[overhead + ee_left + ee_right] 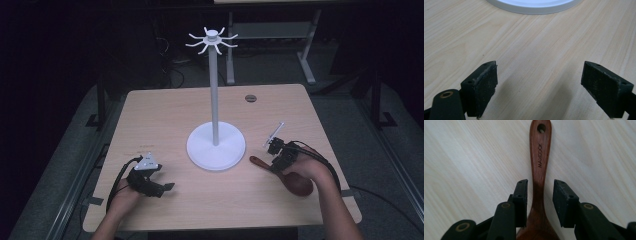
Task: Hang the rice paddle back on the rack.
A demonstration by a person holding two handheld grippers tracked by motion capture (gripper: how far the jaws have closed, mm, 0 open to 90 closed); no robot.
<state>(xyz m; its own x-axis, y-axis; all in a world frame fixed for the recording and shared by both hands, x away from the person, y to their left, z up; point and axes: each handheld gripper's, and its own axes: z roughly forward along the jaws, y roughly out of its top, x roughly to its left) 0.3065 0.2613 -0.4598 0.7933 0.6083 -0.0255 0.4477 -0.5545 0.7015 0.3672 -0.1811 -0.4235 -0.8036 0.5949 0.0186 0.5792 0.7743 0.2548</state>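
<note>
A dark wooden spoon (295,181) lies flat on the table at the right, its handle pointing left toward the white stand's base (216,146). My right gripper (273,164) is down at the spoon's neck. In the right gripper view the handle (539,165), with a hanging hole at its tip, runs between the jaws of the right gripper (540,197), and a thin gap shows on each side, so the pads do not press it. My left gripper (164,178) rests at the table's front left, and the left gripper (546,87) stands open over bare wood.
The tall white stand has a ring of hooks (212,40) at its top, and its base rim (534,6) shows just ahead of the left jaws. A dark round grommet (250,98) sits near the table's far edge. The floor beyond is dark, with another table's legs (306,60).
</note>
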